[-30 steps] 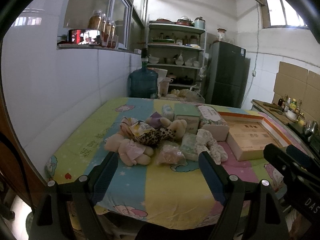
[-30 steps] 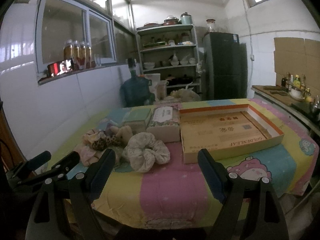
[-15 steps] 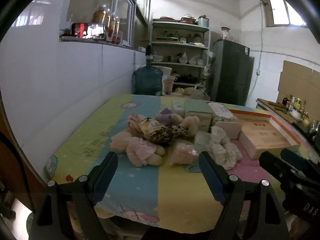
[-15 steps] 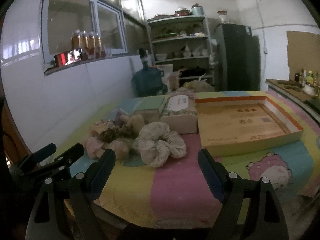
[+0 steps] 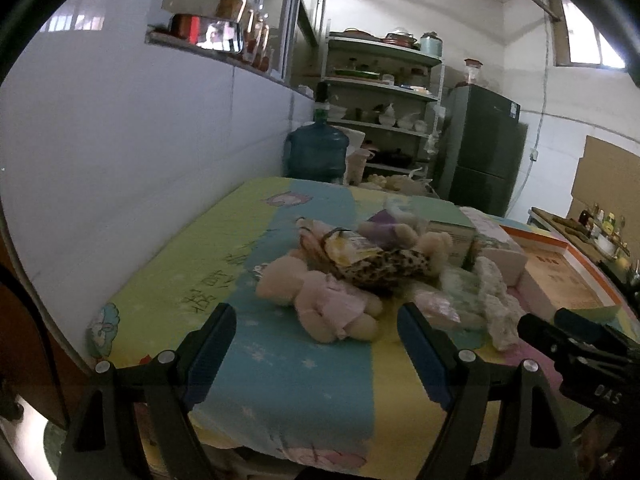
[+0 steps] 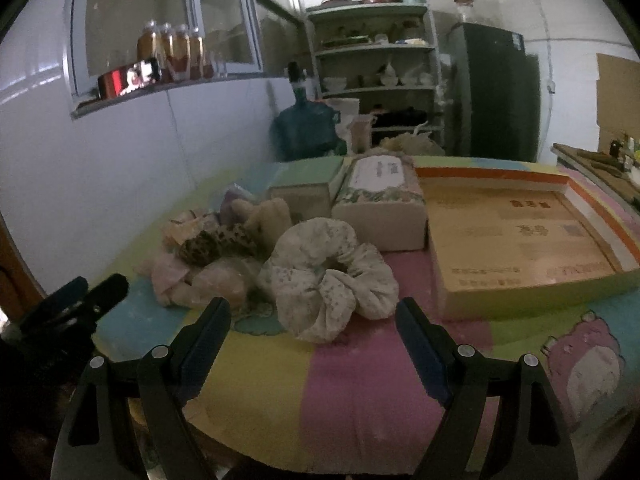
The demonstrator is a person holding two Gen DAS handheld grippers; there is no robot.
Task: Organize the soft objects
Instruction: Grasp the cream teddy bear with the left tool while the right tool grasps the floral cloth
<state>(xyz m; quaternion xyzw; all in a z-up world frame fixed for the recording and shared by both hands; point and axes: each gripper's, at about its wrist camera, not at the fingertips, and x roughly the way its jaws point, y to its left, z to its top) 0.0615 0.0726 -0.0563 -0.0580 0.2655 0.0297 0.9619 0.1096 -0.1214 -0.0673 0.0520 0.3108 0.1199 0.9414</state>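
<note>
A heap of soft things lies mid-table: a cream plush bear in pink (image 5: 324,304), a leopard-print piece (image 5: 384,264) and a pale floral scrunchie (image 6: 324,276). The bear is just beyond my left gripper (image 5: 316,334), which is open and holds nothing. Straight ahead of my open, empty right gripper (image 6: 312,320) sits the scrunchie, close to the fingertips. A shallow orange-rimmed cardboard tray (image 6: 600,200) lies to the right of the heap. The right gripper (image 5: 576,344) also shows at the lower right of the left wrist view.
A tissue pack (image 6: 380,196) and a green-topped box (image 6: 304,188) stand behind the heap. A striped cartoon cloth (image 5: 288,376) covers the table. The tiled wall runs along the left; a blue water jug (image 5: 316,152), shelves and a fridge (image 5: 484,160) stand at the back.
Both grippers have moved forward and lower toward the heap; the bear and the scrunchie look larger and nearer. Both stay open.
</note>
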